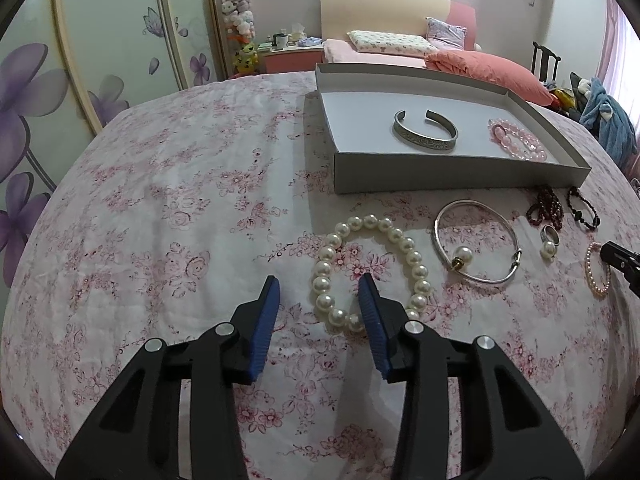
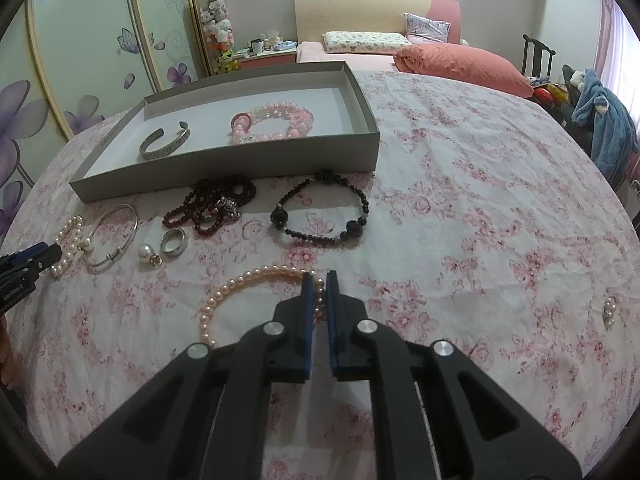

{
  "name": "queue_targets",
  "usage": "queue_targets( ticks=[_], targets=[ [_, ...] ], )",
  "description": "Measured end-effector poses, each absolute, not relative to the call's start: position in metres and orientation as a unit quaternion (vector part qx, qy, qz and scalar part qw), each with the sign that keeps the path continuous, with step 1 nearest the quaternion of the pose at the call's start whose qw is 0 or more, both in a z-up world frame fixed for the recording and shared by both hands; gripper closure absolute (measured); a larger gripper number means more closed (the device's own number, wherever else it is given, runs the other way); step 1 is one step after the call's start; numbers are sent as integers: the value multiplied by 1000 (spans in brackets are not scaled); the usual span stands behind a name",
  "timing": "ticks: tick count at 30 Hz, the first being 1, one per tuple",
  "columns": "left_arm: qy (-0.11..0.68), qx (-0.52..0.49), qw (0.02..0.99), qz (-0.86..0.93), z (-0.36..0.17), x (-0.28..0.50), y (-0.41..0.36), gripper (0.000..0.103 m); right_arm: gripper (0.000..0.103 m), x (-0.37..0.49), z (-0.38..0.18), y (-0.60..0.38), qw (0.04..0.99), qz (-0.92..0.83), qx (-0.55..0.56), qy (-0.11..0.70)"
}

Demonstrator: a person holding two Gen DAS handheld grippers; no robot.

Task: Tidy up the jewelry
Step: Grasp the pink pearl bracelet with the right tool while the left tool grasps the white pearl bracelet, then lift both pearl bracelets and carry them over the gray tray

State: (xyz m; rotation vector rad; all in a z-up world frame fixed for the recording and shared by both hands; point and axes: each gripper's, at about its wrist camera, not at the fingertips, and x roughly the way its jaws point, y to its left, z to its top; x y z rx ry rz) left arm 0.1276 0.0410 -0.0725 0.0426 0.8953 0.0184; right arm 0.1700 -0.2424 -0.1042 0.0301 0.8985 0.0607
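Down on the pink floral bedspread, a thin strand of small pinkish pearl beads lies in an open curve. The right gripper has its blue pads drawn narrow with the strand's near end pinched between them. The strand's free part rests on the cloth.

Left of it, a chunky white pearl bracelet lies flat in a ring. The left gripper stands partly spread: the right-hand blue pad sits inside the ring, against its near beads, the other outside on bare cloth. Whether the pads press the beads cannot be told.

Just beside the bracelet: a thin silver bangle with one pearl charm. Further along, a loose pearl stud, a silver band ring, a heap of dark red beads and a black bead bracelet, all on the cloth near the tray's front wall.

Behind them, a shallow grey cardboard tray holds an engraved silver cuff at its left and a coil of pink glossy beads at its right, well apart.

Far right on the spread, a small sparkly piece, too small to identify.
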Motion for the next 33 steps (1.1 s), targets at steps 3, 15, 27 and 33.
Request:
queue_targets(
  ticks=[3, 15, 27, 33],
  targets=[
    [431, 22, 902, 8, -72, 127, 40, 65, 93, 168, -105, -242, 902, 31, 13, 431],
    [431, 21, 902, 9, -71, 124, 43, 92, 97, 165, -105, -251, 902, 42, 46, 428],
    [406, -31, 913, -4, -59, 114, 54, 93, 97, 153, -80, -248, 918, 67, 80, 383],
    [369, -47, 928, -20, -42, 107, 47, 93, 97, 146, -64, -238, 928, 94, 89, 350]
  ],
)
